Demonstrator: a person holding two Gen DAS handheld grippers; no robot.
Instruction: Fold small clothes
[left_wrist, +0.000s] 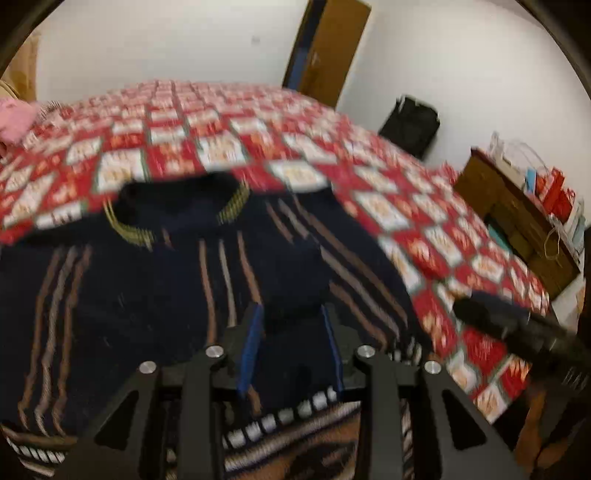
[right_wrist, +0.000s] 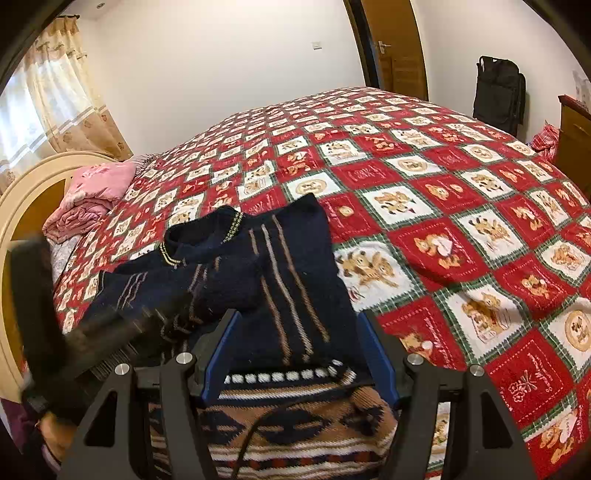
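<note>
- The dark knitted sweater (right_wrist: 295, 266) lies on the bed (right_wrist: 461, 206), collar toward the far side and patterned hem nearest both cameras.
- One sleeve (right_wrist: 207, 291) is already laid in across the body on the left side; I judge the fold as begun but far from finished, with the other side and the lengthwise fold left to do.
- The left gripper (left_wrist: 293, 314) hangs low over the sweater's lower half, pointing toward the collar. Dark cloth sits between its blue pads, with the jaws drawn in part way; the blur means I cannot tell whether they actually pinch it.
- The right gripper (right_wrist: 299, 332) hovers at the hem, pointing up the garment. Its jaws stand wide apart and hold nothing.
- A pink quilt (right_wrist: 92, 195) sits bunched by the headboard, well apart from the work.
</note>
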